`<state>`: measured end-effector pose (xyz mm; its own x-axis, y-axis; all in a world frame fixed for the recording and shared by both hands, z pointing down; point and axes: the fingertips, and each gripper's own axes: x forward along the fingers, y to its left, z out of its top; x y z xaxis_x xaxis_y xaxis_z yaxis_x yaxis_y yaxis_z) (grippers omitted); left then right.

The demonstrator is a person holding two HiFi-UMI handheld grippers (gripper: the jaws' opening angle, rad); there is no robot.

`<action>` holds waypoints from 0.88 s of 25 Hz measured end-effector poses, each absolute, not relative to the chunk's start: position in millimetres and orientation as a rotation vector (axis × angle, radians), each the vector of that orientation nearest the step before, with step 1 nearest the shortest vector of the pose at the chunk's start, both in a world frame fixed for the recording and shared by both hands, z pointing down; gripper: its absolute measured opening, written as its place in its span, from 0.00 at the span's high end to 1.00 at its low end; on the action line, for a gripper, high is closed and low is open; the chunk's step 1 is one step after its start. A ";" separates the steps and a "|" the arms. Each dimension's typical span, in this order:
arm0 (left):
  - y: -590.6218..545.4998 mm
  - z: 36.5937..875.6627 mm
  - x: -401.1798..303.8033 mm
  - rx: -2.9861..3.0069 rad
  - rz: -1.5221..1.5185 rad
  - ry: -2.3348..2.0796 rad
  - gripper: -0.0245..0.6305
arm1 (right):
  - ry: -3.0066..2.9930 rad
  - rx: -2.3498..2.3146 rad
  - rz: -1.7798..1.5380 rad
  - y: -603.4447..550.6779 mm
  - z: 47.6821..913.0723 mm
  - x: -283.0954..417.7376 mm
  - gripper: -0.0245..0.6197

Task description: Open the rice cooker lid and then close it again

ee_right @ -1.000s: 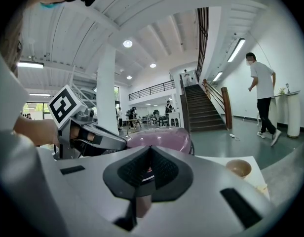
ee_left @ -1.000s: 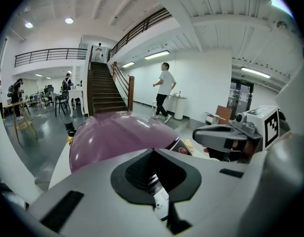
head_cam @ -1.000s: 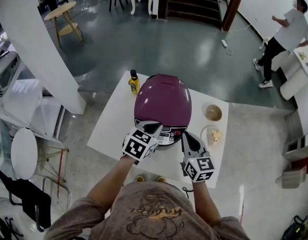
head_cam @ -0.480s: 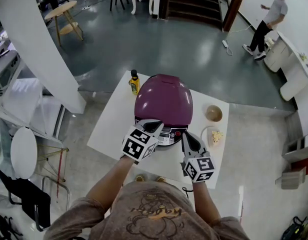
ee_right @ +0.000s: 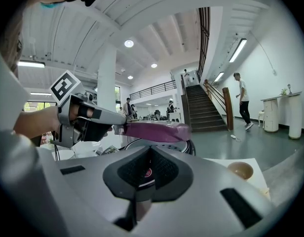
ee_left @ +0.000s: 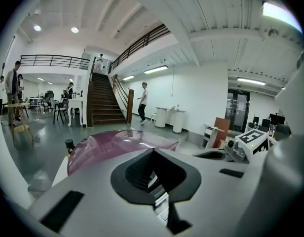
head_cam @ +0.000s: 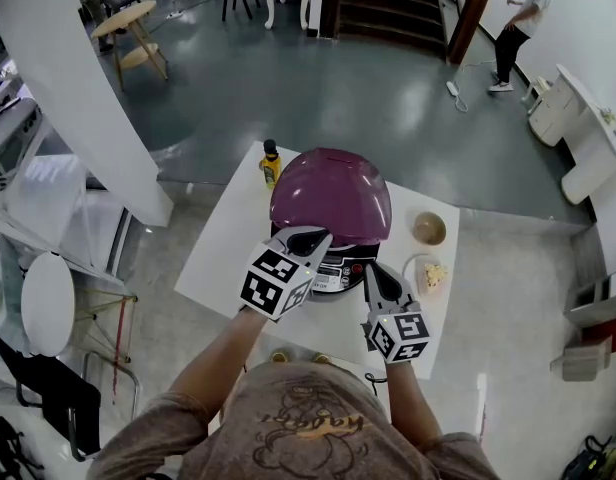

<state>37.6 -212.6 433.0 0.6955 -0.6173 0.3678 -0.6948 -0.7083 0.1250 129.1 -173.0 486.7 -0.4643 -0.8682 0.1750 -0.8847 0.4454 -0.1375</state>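
Note:
The rice cooker's purple lid (head_cam: 331, 193) stands on a white table (head_cam: 228, 258), its front edge lifted a little off the black and silver body (head_cam: 340, 268). My left gripper (head_cam: 313, 238) is shut, and its tips rest at the lid's front lip. From the right gripper view, the lid (ee_right: 157, 131) hovers above the pot rim (ee_right: 164, 144) with the left gripper's fingers (ee_right: 110, 125) at its edge. In the left gripper view the lid (ee_left: 107, 144) fills the space beyond the jaws. My right gripper (head_cam: 372, 273) is shut and holds nothing, level with the cooker's front right, near the red button.
At the table's far left corner stands a yellow bottle (head_cam: 269, 165) with a black cap. A brown bowl (head_cam: 427, 227) and a plate of food (head_cam: 428, 271) sit to the right of the cooker. A person (head_cam: 518, 23) walks by the stairs far behind.
My left gripper has risen, and the lid's front edge has come up with it, opening a gap above the body. My right gripper has kept still.

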 end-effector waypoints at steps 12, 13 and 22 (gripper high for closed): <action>-221.9 408.9 42.6 2.724 0.305 -1.073 0.93 | -2.612 1.584 0.308 -183.3 482.9 129.4 0.96; -223.4 405.8 43.3 2.732 0.290 -1.076 0.93 | -2.612 1.583 0.306 -184.2 482.6 129.9 0.96; -235.8 376.2 50.4 2.773 0.168 -1.100 0.93 | -2.611 1.595 0.285 -193.3 475.8 137.4 0.96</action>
<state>50.4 -235.8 376.2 0.7243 -0.6706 0.1602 -0.6879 -0.7187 0.1013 137.4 -193.3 475.8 -0.4597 -0.8746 0.1542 -0.8873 0.4449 -0.1218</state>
